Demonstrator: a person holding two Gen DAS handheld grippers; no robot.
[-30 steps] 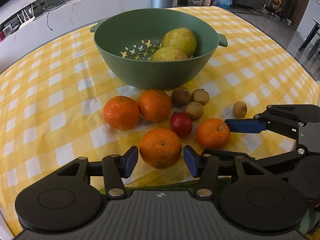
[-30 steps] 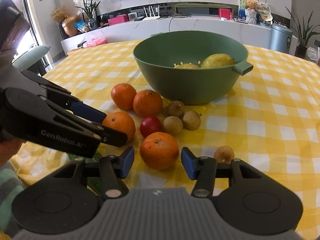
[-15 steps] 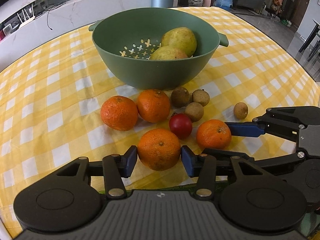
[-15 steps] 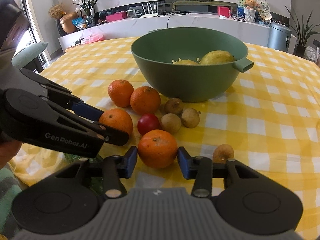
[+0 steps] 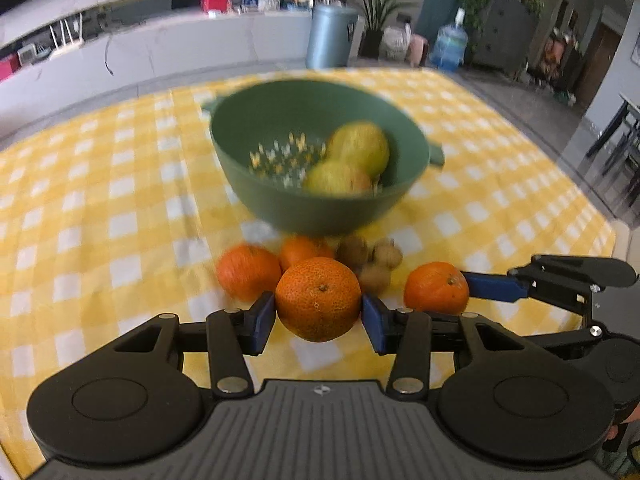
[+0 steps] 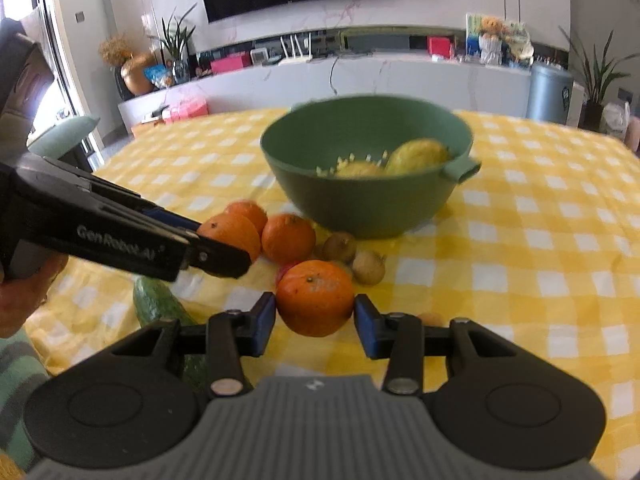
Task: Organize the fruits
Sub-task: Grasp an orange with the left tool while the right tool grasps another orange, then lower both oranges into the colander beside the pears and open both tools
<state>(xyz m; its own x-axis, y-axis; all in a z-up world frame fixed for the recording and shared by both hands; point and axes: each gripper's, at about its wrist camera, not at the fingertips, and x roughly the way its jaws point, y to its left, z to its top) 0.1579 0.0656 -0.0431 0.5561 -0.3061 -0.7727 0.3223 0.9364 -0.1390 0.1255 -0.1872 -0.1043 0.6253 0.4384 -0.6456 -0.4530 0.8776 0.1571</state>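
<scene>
two oranges gripped, one in each hand, with the bowl straight ahead

my left gripper (image 5: 318,322) is partly closed, its blue pads pressed on either side of an orange (image 5: 318,298), and i read the fruit as clear of the yellow checked cloth (image 5: 120,216), since it sits sharp between my fingers while everything behind it is smeared. my right gripper (image 6: 315,319) has its pads clamped the same way on a second orange (image 6: 315,297), at about the same partial width. i hold each across its widest part because a round fruit slips out of any grip taken higher or lower.

the green colander bowl (image 5: 316,210) stands just beyond the pile, with two yellow-green pears (image 5: 358,146) already in it, so i judge it to be where the fruit is meant to go. two more oranges (image 5: 248,272) and a few small brown fruits (image 5: 374,258) lie on the cloth at the foot of the bowl, close against each other (a red one barely peeks out behind my right orange, in the right camera only). a green cucumber (image 6: 160,306) lies near the table edge under my left gripper's arm.

taking one orange per hand lets me clear two at once, but both hands head for the same bowl, so i would lift well above the rim and let one go in ahead of the other.
</scene>
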